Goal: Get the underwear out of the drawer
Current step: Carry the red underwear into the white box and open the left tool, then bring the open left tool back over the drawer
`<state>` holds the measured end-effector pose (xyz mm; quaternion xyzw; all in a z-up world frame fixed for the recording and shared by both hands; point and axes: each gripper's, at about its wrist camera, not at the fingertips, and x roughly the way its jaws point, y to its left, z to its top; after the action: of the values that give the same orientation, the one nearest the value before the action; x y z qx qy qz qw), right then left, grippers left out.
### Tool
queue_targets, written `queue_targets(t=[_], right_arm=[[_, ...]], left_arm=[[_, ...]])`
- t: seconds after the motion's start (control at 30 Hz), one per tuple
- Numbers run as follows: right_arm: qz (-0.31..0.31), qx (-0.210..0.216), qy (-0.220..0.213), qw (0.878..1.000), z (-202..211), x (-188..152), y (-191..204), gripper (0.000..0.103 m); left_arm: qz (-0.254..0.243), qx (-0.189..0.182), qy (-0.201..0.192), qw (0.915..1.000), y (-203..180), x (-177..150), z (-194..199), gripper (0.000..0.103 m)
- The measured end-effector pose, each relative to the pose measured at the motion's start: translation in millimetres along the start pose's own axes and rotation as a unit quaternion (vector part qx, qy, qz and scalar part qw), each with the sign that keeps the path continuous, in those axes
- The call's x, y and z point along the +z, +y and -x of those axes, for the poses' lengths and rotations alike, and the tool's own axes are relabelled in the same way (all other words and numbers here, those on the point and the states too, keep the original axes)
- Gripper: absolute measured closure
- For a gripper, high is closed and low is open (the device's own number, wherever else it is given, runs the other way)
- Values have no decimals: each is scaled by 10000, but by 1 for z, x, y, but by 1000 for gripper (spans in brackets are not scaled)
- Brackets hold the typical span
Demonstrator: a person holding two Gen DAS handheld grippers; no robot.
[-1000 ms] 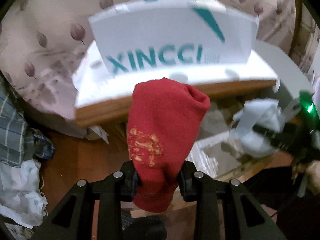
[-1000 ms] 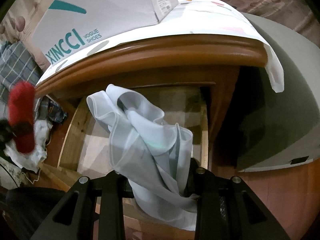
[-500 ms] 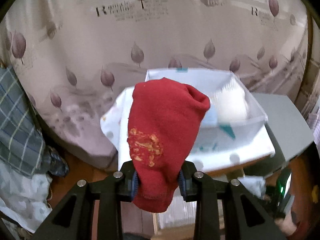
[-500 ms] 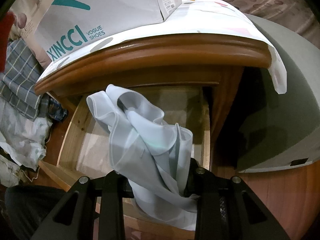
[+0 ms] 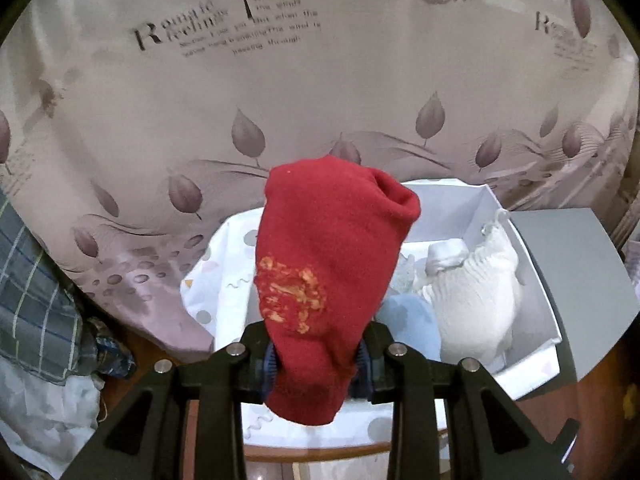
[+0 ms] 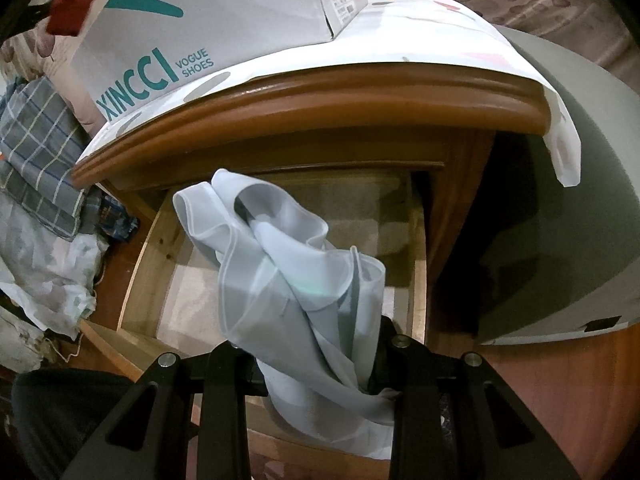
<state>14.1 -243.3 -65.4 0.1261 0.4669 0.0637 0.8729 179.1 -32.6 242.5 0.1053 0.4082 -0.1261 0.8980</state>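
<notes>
My left gripper point(image 5: 316, 364) is shut on a red garment point(image 5: 328, 280) with an orange print, held high above the open white shoe box point(image 5: 536, 280) on the nightstand. The red garment also shows in the right wrist view point(image 6: 70, 16), top left. My right gripper point(image 6: 316, 368) is shut on pale grey-white underwear point(image 6: 288, 276), held just above the open wooden drawer point(image 6: 148, 264). The drawer bottom shows a checked liner; the underwear hides part of it.
The box holds white and light blue folded clothes point(image 5: 476, 296). The wooden nightstand top point(image 6: 320, 100) carries a dotted white cloth and the XINCCI box point(image 6: 208, 28). A leaf-print curtain point(image 5: 280, 100) hangs behind. Plaid and white fabric point(image 6: 36, 184) lie left; a grey cabinet point(image 6: 568, 200) stands right.
My left gripper has risen with the red garment from drawer height to above the shoe box, now looking into it. My right gripper has stayed almost still over the drawer.
</notes>
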Motion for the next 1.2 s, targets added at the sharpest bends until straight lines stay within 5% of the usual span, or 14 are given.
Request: queue_targets(t=[0.5,0.93,1.2], right_arm=[[-47,113,81,9999,-3,1,-2,73],[-44,137,59,9999,-1,1,0,73],[-16,126,52,9999,0,1,0,73]], left_arm=[[-29,150,735,9972,-18,4,-86,65],[-425,169,480,9978,-30,1,-61,43],[-226,119,162,9995,-24,-1,-21,42]])
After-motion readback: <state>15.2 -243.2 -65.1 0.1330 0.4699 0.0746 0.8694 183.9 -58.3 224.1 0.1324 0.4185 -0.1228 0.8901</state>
